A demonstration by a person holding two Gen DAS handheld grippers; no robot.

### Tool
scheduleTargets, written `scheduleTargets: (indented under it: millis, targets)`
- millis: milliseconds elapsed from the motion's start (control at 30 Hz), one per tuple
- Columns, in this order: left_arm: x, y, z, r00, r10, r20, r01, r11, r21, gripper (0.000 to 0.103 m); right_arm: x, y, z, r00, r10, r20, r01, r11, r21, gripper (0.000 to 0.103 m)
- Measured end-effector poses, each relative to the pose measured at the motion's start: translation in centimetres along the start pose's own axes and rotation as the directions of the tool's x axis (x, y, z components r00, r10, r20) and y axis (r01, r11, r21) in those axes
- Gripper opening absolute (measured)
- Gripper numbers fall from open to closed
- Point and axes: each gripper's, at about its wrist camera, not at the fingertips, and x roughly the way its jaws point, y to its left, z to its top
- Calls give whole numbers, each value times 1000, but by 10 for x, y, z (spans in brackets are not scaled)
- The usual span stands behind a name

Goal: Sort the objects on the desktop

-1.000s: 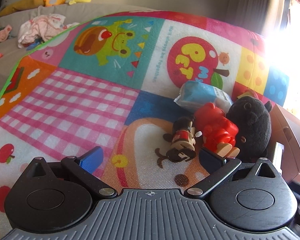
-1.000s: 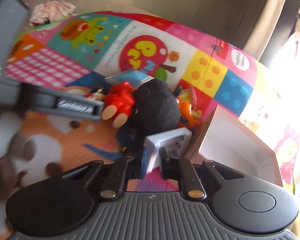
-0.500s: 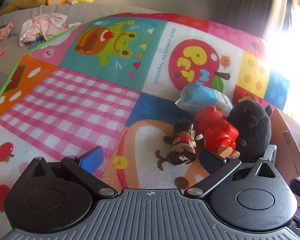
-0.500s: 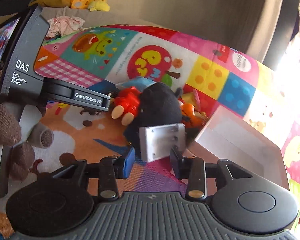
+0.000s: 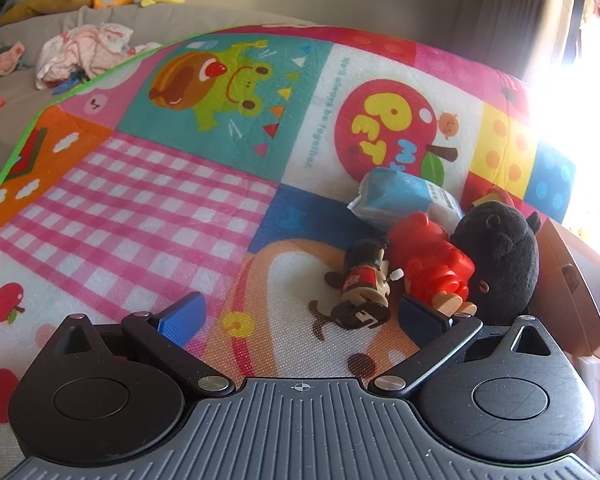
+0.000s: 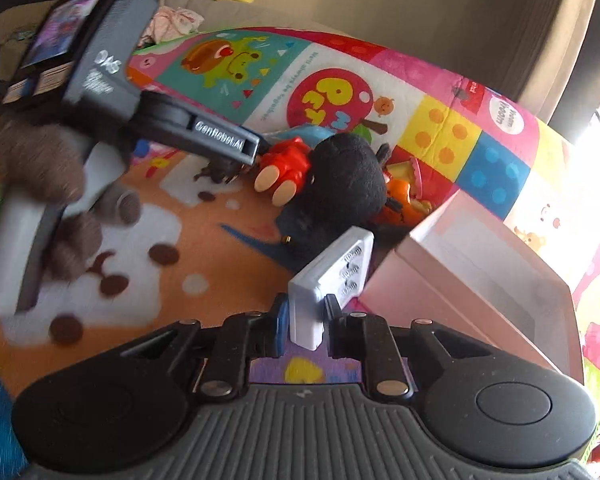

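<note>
Right tool [image 6: 305,322] clamps a white device [image 6: 330,276] beside the pink box [image 6: 480,276]

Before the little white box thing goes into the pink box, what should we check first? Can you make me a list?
1. Right hand-held gripper pinching the white plastic case: ok, shut on it.
2. Case sitting straight in the grip: not ok, it tilts.
3. Pink box open on top: ok.
4. Room inside the box: ok, the part in view is bare.
5. Left hand-held gripper out of the way: ok, open, holding nothing, over by the red toy figure.
6. Black plush toy clear of the box: ok, beside it.
</note>
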Motion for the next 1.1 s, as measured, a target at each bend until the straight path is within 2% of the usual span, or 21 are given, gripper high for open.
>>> scheduleTargets:
  millis: [100, 200, 300, 333, 367, 400, 433, 467, 567, 633, 700, 767, 833, 900, 967, 1067, 1100]
  targets:
    - [0, 0, 0, 1000, -1, 1, 1, 1000, -1, 103, -26, -11, -21, 1000, -17, -21, 17, 1000, -3, 18]
    - [-1, -1, -1, 1000, 0, 9, 0, 1000, 1, 103, -38, -38, -35, 995, -75, -72, 80, 994, 78, 18]
    - [-7, -6, -3, 999, -5, 46, 3, 999, 35, 103, -42, -63, -48, 985, -146, -95, 161, 972, 174, 20]
    - [-12, -11, -5, 997, -11, 75, 6, 998, 69, 103, -44, -69, -54, 983, -156, -101, 174, 961, 213, 28]
    - [-17, -17, -7, 994, -20, 105, 8, 994, 109, 103, -45, -76, -58, 983, -155, -97, 175, 951, 255, 44]
    - [-22, -26, -9, 990, -36, 135, 14, 987, 161, 103, -47, -79, -63, 984, -156, -83, 174, 939, 298, 54]
    - [-26, -34, -11, 986, -52, 156, 18, 977, 214, 103, -49, -82, -66, 984, -163, -66, 175, 926, 334, 73]
    - [-30, -47, -12, 983, -72, 170, 22, 959, 282, 103, -50, -84, -69, 984, -173, -45, 177, 915, 362, 81]
    - [-32, -84, -9, 978, -122, 169, 34, 893, 448, 103, -46, -89, -73, 983, -184, -10, 171, 891, 420, 83]
    - [-24, -106, -3, 981, -136, 138, 48, 861, 506, 103, -42, -92, -72, 986, -169, -2, 152, 882, 445, 83]
    - [-8, -121, 5, 987, -130, 99, 64, 863, 501, 103, -44, -94, -73, 986, -166, 26, 135, 872, 471, 88]
    - [10, -130, 10, 992, -115, 54, 77, 881, 467, 103, -48, -97, -77, 984, -171, 49, 124, 856, 502, 97]
    - [24, -135, 13, 992, -123, 21, 102, 896, 433, 102, -51, -100, -80, 981, -182, 66, 120, 838, 533, 100]
    - [30, -138, 14, 993, -118, 17, 100, 900, 423, 91, -51, -102, -82, 981, -181, 67, 115, 825, 553, 100]
    - [26, -140, 13, 989, -149, 4, 131, 882, 453, 71, -49, -105, -83, 984, -169, 60, 105, 816, 568, 100]
    - [4, -138, 13, 985, -170, 0, 147, 852, 503, 58, -47, -108, -84, 987, -152, 51, 94, 804, 587, 101]
    - [-7, -136, 12, 984, -179, -3, 154, 834, 530, 49, -47, -108, -85, 988, -149, 50, 91, 800, 593, 101]
